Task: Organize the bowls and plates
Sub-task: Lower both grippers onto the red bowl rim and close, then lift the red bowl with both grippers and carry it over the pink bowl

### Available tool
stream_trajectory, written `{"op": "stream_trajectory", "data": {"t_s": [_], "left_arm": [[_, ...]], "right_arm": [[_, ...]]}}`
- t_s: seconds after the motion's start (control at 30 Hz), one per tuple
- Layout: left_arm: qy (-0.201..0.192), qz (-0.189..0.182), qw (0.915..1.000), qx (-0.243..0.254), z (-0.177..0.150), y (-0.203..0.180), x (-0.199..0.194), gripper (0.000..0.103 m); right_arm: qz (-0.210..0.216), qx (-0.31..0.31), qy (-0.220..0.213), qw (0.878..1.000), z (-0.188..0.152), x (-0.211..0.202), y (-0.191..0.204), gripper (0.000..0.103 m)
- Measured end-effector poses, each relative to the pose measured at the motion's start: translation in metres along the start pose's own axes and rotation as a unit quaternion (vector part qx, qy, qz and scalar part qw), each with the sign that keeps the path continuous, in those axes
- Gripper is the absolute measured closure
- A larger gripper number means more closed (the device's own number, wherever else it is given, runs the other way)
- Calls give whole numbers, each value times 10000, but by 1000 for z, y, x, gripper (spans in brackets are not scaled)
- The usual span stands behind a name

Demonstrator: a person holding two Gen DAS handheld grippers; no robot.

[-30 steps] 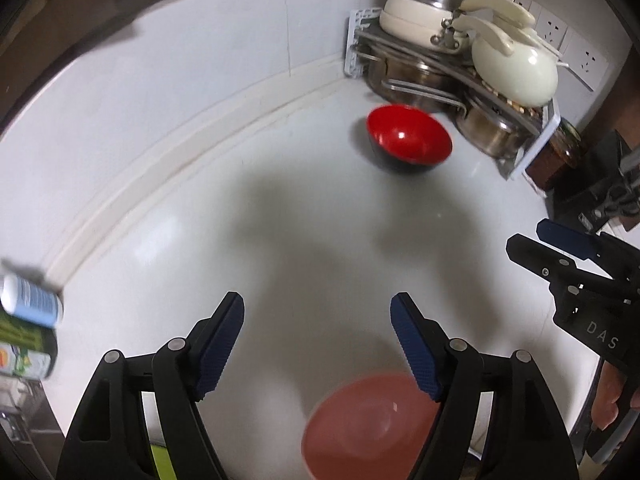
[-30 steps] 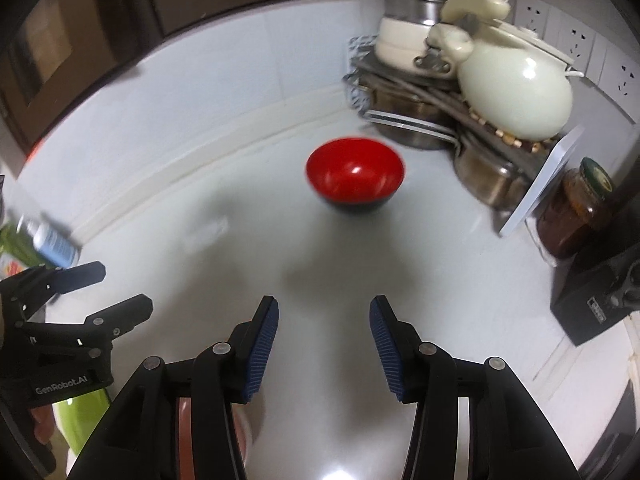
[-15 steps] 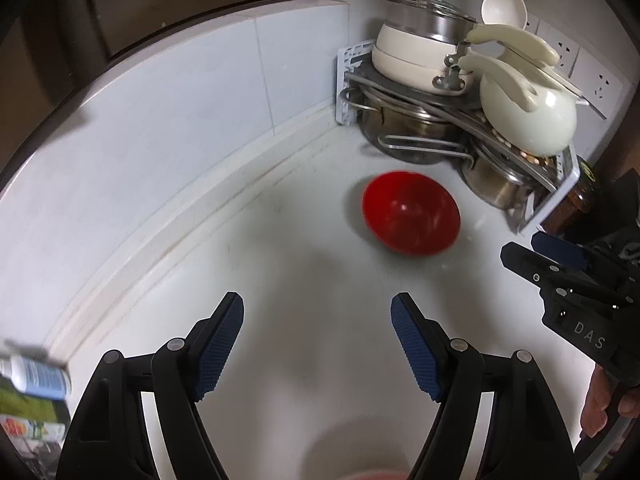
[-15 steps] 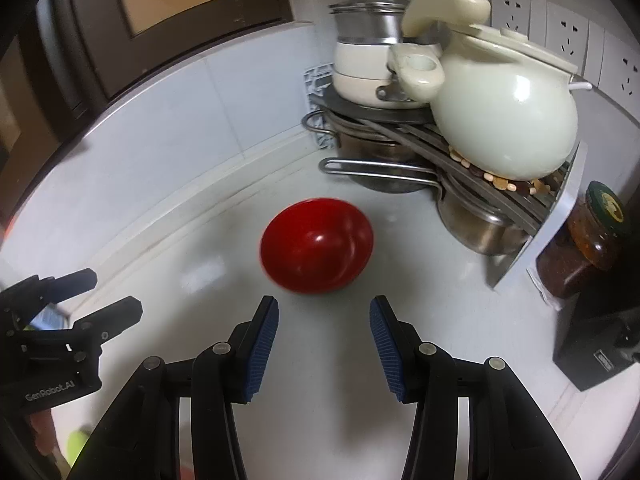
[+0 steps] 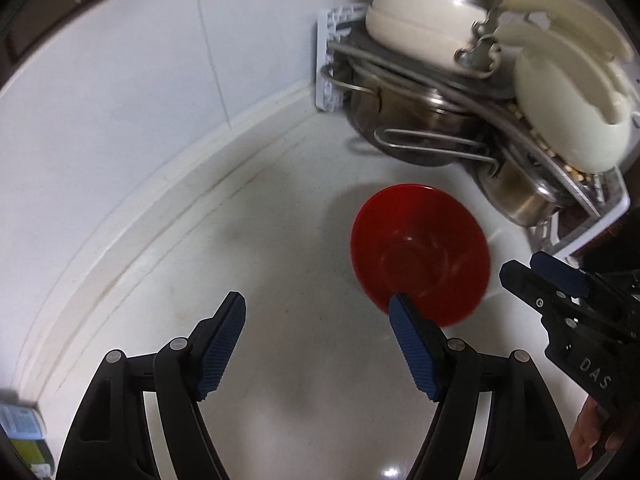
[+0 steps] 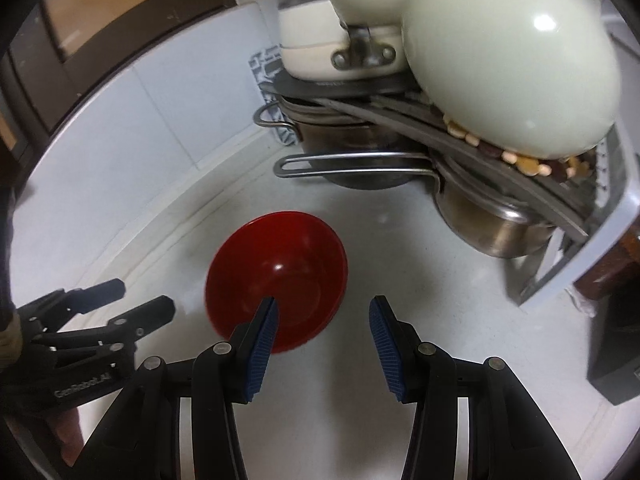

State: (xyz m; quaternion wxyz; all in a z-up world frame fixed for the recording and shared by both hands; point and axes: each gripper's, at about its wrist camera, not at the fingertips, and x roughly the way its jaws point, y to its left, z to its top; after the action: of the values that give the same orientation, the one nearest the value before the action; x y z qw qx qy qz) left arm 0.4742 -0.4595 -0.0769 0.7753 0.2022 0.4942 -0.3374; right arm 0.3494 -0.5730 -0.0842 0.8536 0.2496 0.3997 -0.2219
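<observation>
Seemingly mid-approach: in the left wrist view, the left gripper [image 5: 316,336] stands spread wide and holds nothing, its right pad overlapping the near rim of the red bowl [image 5: 420,254]. That bowl sits upright on the white counter [image 5: 280,260], just in front of the corner pot rack [image 5: 460,92]; the right gripper [image 5: 560,280] enters beside the bowl. In the right wrist view, the right gripper [image 6: 322,336] is likewise parted and empty, its left pad over the red bowl [image 6: 276,276] rim, probably lined up to pinch the wall. The left gripper [image 6: 120,304] hovers beside the bowl.
</observation>
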Motion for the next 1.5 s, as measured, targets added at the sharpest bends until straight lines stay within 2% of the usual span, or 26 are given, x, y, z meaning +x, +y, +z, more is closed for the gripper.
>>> {"op": "stream_trajectory", "data": {"t_s": [0.33, 0.57, 0.63, 0.7, 0.8, 1.03, 1.5], "left_arm": [[241, -198, 9995, 22, 19, -9, 46, 39], [558, -367, 9977, -59, 21, -9, 69, 65], [653, -506, 9965, -93, 21, -9, 74, 72], [684, -682, 9952, -161, 21, -9, 74, 79], [701, -750, 9946, -134, 21, -12, 73, 89], [714, -664, 9952, -111, 16, -13, 61, 89], [434, -556, 9966, -423, -15, -4, -19, 88]], "right_arm": [[102, 94, 314, 9994, 7, 37, -7, 70], [52, 87, 477, 9988, 5, 49, -7, 78], [78, 94, 544, 9984, 5, 52, -6, 83], [102, 96, 576, 9982, 4, 55, -5, 86], [123, 107, 581, 9982, 4, 55, -4, 87], [62, 63, 576, 9983, 3, 51, -1, 89], [338, -255, 446, 9981, -4, -11, 26, 89]]}}
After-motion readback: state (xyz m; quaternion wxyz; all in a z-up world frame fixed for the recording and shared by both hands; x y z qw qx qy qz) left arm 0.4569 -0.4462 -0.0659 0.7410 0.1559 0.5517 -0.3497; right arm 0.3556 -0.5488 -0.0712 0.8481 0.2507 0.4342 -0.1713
